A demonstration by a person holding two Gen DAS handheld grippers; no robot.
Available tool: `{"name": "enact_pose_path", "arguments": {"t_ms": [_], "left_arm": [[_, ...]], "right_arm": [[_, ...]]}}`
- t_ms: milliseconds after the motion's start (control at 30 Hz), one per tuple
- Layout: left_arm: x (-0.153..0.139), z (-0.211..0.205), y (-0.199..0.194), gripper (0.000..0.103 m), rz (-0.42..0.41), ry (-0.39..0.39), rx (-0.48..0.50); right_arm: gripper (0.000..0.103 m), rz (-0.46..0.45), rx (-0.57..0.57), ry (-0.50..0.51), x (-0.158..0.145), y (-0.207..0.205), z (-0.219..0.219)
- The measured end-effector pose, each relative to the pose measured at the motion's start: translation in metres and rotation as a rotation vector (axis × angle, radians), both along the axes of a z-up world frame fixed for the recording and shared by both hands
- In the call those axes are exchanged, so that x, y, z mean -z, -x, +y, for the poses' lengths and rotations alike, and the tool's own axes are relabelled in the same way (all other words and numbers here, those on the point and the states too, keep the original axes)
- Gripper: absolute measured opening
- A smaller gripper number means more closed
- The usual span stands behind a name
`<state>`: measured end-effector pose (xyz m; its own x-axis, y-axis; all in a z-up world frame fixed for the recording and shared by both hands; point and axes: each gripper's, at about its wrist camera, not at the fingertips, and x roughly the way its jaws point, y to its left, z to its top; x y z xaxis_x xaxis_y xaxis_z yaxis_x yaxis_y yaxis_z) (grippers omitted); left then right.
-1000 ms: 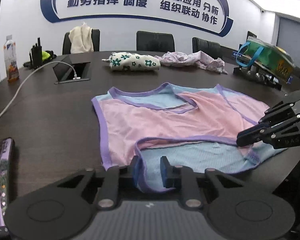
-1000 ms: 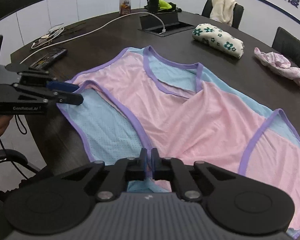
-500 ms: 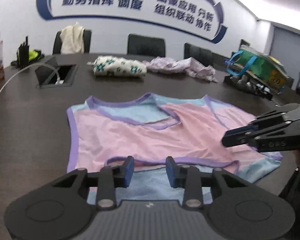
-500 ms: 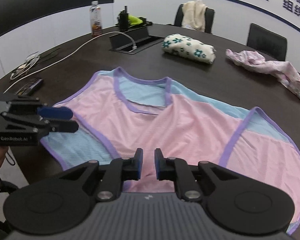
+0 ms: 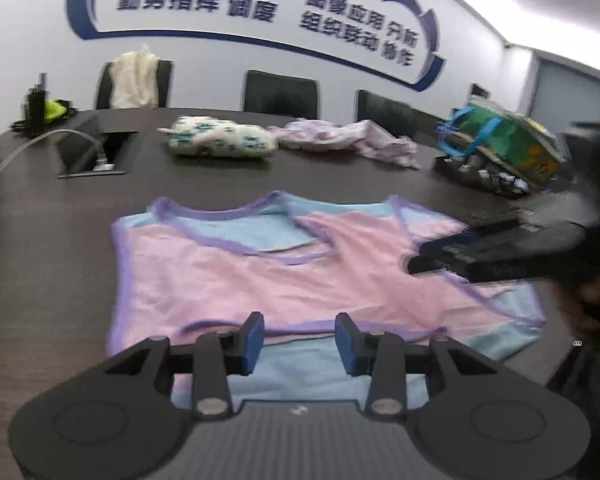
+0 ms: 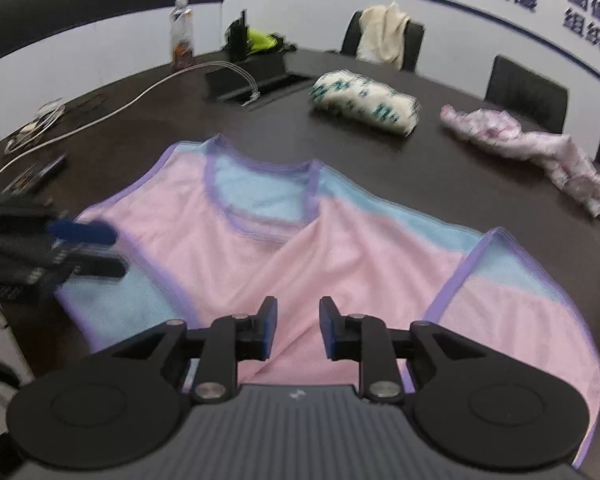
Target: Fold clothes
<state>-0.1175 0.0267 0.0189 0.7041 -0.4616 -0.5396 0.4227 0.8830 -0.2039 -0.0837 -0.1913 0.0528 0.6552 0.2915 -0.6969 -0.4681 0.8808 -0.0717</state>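
Note:
A pink and light-blue sleeveless top with purple trim lies on the dark table, its lower part folded up over the body; it also shows in the right wrist view. My left gripper is open and empty, just above the top's near edge. My right gripper is open and empty over the pink cloth. Each gripper shows in the other's view: the right one at the top's right side, the left one at its left side.
A folded floral garment and a crumpled pink garment lie further back. A green bag sits at the right. A cable box with white cable, a bottle and a phone are at the left. Chairs line the far side.
Both grippers have let go of the top's hem and opened. They have drawn back and risen a little. The folded-up lower part now lies on the garment.

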Motion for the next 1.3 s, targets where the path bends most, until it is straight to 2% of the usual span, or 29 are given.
{"name": "enact_pose_path", "arguments": {"t_ms": [167,233,367,433,500,567,667,733,767,867,1067,1300], "left_arm": [[-0.002,-0.028,0.013,0.04,-0.008,0.01,0.116],[0.001,-0.038,0.017,0.044,-0.009,0.004,0.142],[0.007,-0.054,0.017,0.043,0.01,-0.014,0.177],[0.01,-0.062,0.017,0.038,0.011,-0.042,0.182],[0.013,-0.066,0.015,0.026,0.018,-0.062,0.183],[0.015,-0.064,0.015,0.026,0.026,-0.067,0.176],[0.014,-0.055,0.019,0.033,0.005,-0.055,0.174],[0.015,-0.048,0.023,0.047,-0.024,-0.047,0.195],[0.016,-0.046,0.025,0.05,-0.032,-0.049,0.215],[0.017,-0.045,0.027,0.05,-0.036,-0.054,0.274],[0.02,-0.054,0.035,0.05,-0.034,-0.06,0.334],[0.022,-0.055,0.038,0.05,-0.034,-0.078,0.31]], "right_arm": [[0.023,0.016,0.046,-0.018,0.007,-0.046,-0.003],[0.023,0.027,0.056,-0.017,0.012,-0.059,-0.002],[0.023,0.046,0.055,-0.012,0.02,-0.076,0.005],[0.023,0.062,0.053,-0.007,0.026,-0.082,0.009],[0.022,0.053,0.066,-0.009,0.026,-0.085,0.008],[0.022,0.047,0.101,-0.009,0.023,-0.085,0.004],[0.025,-0.014,0.093,-0.038,0.004,-0.06,-0.015],[0.028,-0.042,0.101,-0.039,-0.005,-0.036,-0.035],[0.028,-0.056,0.105,-0.04,-0.009,-0.025,-0.045],[0.028,-0.09,0.092,0.001,-0.011,0.02,-0.073],[0.033,-0.08,0.058,0.038,-0.005,0.09,-0.089],[0.033,-0.065,0.092,-0.002,0.004,0.117,-0.108]]}}
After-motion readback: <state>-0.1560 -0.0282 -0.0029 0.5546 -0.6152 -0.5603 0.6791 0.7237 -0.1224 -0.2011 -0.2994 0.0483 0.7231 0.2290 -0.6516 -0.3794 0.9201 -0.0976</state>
